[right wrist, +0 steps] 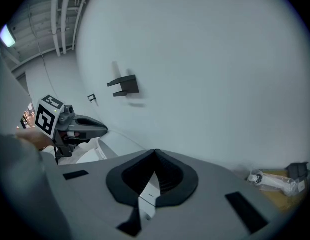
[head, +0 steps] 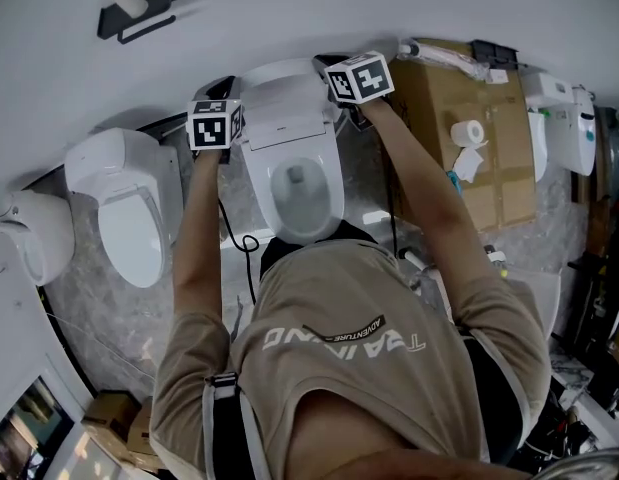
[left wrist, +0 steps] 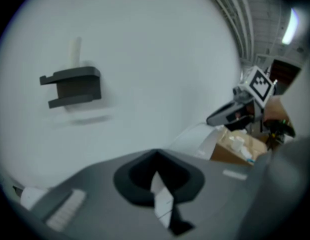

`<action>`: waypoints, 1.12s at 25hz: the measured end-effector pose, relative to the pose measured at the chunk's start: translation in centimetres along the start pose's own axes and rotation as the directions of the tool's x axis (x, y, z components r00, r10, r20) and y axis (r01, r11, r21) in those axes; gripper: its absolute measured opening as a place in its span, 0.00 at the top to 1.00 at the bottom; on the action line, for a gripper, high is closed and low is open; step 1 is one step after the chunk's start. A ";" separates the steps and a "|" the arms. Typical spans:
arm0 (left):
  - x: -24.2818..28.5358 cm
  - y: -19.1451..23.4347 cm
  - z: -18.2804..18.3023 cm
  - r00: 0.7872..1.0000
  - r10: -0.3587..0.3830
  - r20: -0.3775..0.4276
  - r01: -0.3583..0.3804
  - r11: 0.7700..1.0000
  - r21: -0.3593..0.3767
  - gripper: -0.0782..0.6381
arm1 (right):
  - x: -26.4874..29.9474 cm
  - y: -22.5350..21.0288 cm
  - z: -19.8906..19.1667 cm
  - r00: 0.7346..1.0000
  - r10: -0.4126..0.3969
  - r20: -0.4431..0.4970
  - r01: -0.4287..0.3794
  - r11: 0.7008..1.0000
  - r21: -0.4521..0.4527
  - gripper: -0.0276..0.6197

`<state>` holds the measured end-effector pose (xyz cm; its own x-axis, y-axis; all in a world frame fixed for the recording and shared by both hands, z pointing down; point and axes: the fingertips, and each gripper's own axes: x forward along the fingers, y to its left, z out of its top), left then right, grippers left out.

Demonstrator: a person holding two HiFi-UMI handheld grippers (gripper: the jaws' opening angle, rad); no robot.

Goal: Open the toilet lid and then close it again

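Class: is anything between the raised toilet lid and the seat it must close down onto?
Nothing visible does. The lid stands raised, the seat below it bare; the left gripper and right gripper hold its side edges, clear of that path.

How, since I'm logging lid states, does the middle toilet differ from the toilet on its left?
The middle toilet has its lid raised, bowl showing; the left toilet looks closed, no bowl showing. The left tongs and right tongs appear to grip the middle toilet's lid at its sides; nothing touches the left toilet. Both are white and stand against the same wall.
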<state>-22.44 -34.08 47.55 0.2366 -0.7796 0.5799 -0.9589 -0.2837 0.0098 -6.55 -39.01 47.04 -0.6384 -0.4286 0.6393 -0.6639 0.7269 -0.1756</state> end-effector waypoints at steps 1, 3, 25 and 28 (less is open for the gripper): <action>0.3 0.3 0.2 1.000 0.002 0.000 -0.002 1.000 -0.001 0.88 | 0.3 -0.2 0.3 1.000 0.000 -0.001 0.000 1.000 -0.004 0.94; 0.8 0.7 0.5 1.000 0.007 -0.001 -0.007 1.000 -0.004 0.88 | 0.8 -0.6 0.7 1.000 0.005 -0.003 -0.005 1.000 -0.007 0.94; 4.2 3.8 2.1 0.998 0.061 -0.007 -0.061 0.998 -0.017 0.88 | 4.1 -3.2 3.3 1.000 -0.004 -0.017 0.003 0.999 -0.050 0.94; 4.5 4.0 2.2 0.998 0.065 -0.009 -0.065 0.998 -0.017 0.88 | 4.2 -3.3 3.5 1.000 -0.007 -0.026 0.005 0.998 -0.065 0.94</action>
<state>-24.90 -39.96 48.34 0.1728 -0.7911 0.5867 -0.9747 -0.2232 -0.0139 -8.42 -45.09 47.72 -0.6235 -0.4196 0.6596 -0.6403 0.7583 -0.1229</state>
